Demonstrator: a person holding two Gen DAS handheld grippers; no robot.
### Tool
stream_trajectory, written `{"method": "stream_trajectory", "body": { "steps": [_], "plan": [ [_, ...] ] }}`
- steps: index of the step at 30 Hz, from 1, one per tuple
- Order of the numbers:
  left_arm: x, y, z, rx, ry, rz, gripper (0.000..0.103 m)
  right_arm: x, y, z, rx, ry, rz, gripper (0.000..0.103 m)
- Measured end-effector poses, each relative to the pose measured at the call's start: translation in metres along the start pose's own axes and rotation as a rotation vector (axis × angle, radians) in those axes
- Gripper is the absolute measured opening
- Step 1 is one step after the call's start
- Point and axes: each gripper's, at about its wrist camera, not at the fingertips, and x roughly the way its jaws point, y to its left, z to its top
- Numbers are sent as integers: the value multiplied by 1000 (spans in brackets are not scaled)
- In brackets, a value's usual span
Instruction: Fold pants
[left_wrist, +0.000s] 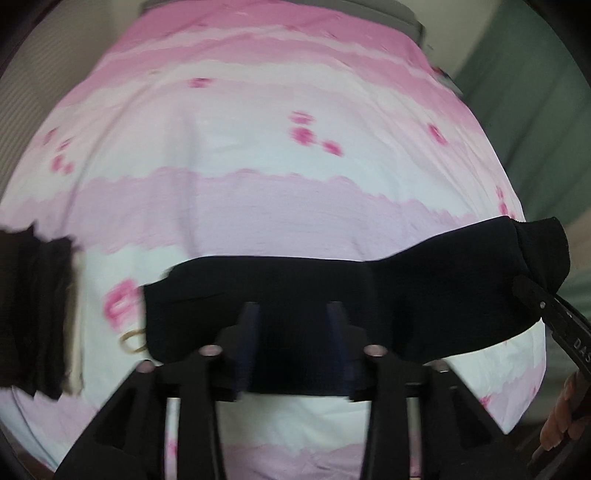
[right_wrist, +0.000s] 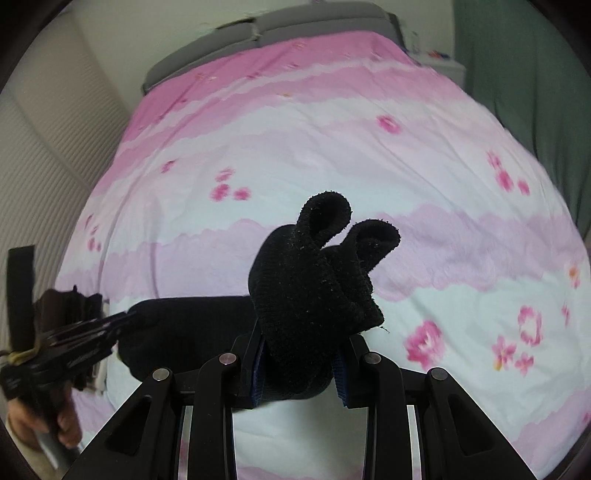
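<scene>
black pants pinched in both grippers' fingers; bunched waistband plain only at right wrist

I counted one pair of black pants, stretched between my two grippers: the left gripper and the right gripper, each with two fingers. Each had its fingers closed on the fabric. From the right wrist view, the bunched end of the pants showed two rolled lobes. To the left sat one stack of dark folded garments; I could not count the pieces in it. One tan rubber band lay on the one bed, under a single pink floral sheet. I saw two of the person's hands, one hand in each view.
</scene>
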Motion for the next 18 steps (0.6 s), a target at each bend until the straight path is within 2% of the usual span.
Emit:
{"method": "stream_trajectory", "body": {
  "steps": [5, 9, 15, 18],
  "plan": [
    [-34, 55, -18, -72, -46, 25, 48, -2, 63, 2, -110, -24, -1, 31],
    [-46, 90, -29, -98, -60, 65, 48, 8, 123, -3, -215, -13, 24, 31],
    [-51, 144, -49, -173, -61, 81, 48, 41, 212, -21, -388, 15, 14, 31],
    [-48, 167, -60, -200, -45, 100, 48, 66, 246, -34, -455, 60, -1, 31]
  ]
}}
